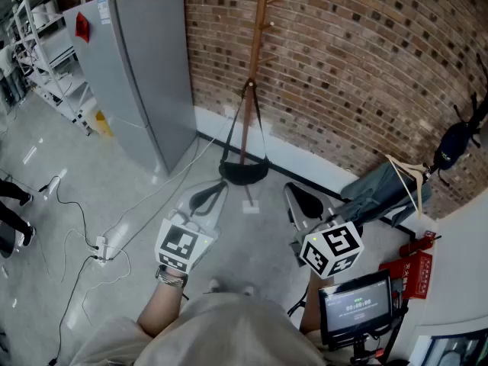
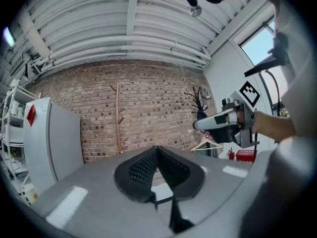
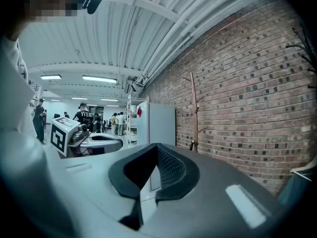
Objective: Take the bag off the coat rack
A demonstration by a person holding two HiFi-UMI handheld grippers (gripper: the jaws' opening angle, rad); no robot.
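Observation:
A black bag (image 1: 244, 171) hangs by its long straps from a peg on the wooden coat rack (image 1: 259, 44), which stands against the brick wall. Both grippers are held low in front of it, apart from it. My left gripper (image 1: 207, 197) is shut and empty, below and left of the bag. My right gripper (image 1: 303, 201) is shut and empty, below and right of it. In the left gripper view the coat rack (image 2: 117, 119) stands beyond the closed jaws, with the bag hidden. In the right gripper view the coat rack (image 3: 193, 110) is at centre right.
A tall grey cabinet (image 1: 137, 75) stands left of the rack. Cables (image 1: 84, 235) trail over the floor at left. A wooden hanger with a grey garment (image 1: 389, 183), a red box (image 1: 412, 269) and a small screen (image 1: 355, 303) are at right. Metal shelving (image 1: 46, 44) is far left.

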